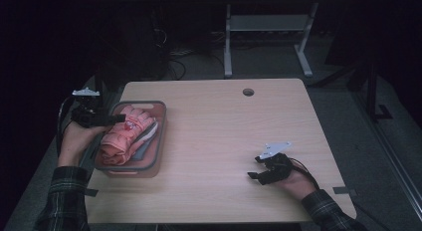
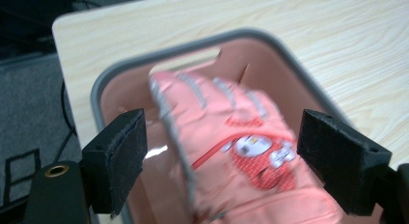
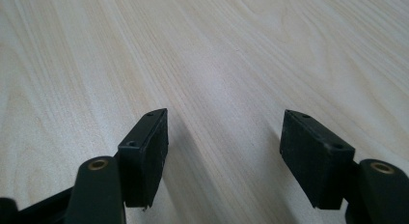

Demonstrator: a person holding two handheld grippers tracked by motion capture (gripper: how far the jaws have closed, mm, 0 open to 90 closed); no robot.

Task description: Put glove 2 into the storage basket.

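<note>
A salmon-pink padded glove (image 1: 128,135) with grey finger stripes and a small white and red badge lies in a pink bin with a grey rim (image 1: 160,122) at the table's left side. My left gripper (image 1: 119,118) hovers at the bin's left edge, just above the glove. In the left gripper view the glove (image 2: 231,156) lies below and between the two black pads (image 2: 120,151), which stand wide apart and do not touch it. My right gripper (image 1: 254,174) rests low over bare wood at the front right, and its jaws (image 3: 224,156) are open with nothing between them.
The light wooden table (image 1: 224,131) has a round cable hole (image 1: 248,92) near its far edge. A second grey item lies under the glove in the bin. Beyond the table stand a white desk frame (image 1: 268,37) and cables on the dark floor.
</note>
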